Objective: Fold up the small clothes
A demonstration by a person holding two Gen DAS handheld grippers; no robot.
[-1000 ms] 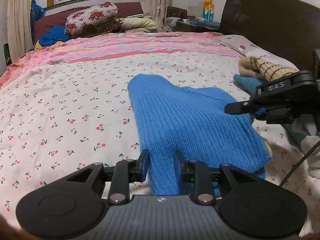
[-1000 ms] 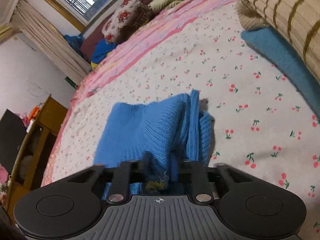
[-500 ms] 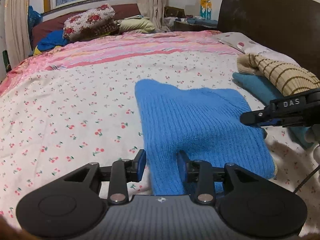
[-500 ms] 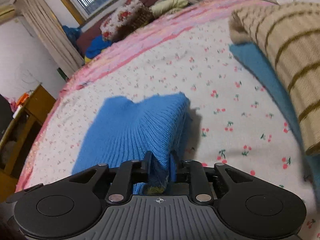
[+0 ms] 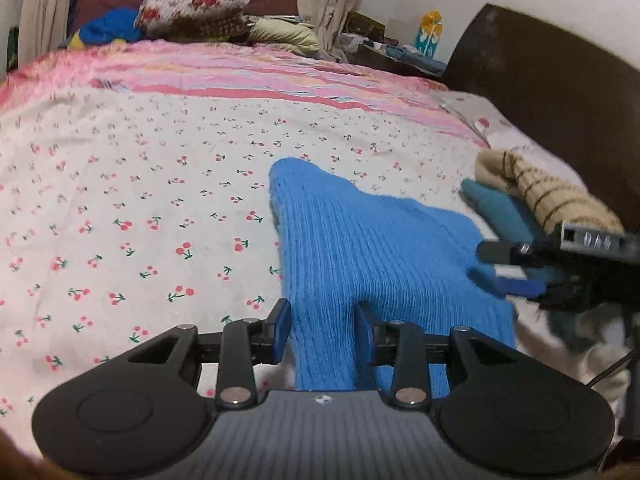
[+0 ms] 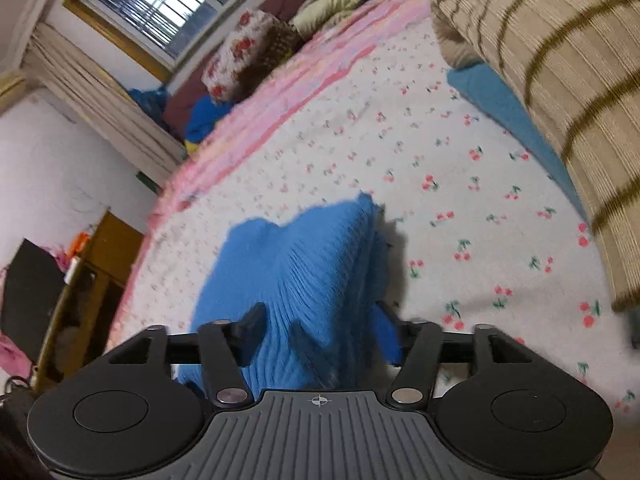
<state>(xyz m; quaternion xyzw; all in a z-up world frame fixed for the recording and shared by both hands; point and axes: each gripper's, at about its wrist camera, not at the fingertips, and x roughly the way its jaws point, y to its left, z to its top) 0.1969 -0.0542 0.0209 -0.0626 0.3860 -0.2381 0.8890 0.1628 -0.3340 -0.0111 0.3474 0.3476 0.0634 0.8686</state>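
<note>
A folded blue knit garment [image 5: 360, 256] lies on the cherry-print bedsheet [image 5: 140, 208]. My left gripper [image 5: 322, 330] is open, its fingers either side of the garment's near edge. The garment also shows in the right wrist view [image 6: 304, 272]. My right gripper [image 6: 320, 334] is open with its fingers wide apart around the garment's corner. It also shows in the left wrist view [image 5: 516, 272], at the garment's right edge.
A beige striped knit [image 5: 548, 196] lies on a teal folded garment [image 5: 500, 208] at the right by the dark headboard [image 5: 560, 92]. Pillows [image 5: 192, 4] and bedding pile at the far end. A wooden cabinet [image 6: 92, 280] stands beside the bed.
My right gripper was shut on the garment's corner and has opened wide. My left gripper's fingers have spread further apart. The garment has settled on the bed.
</note>
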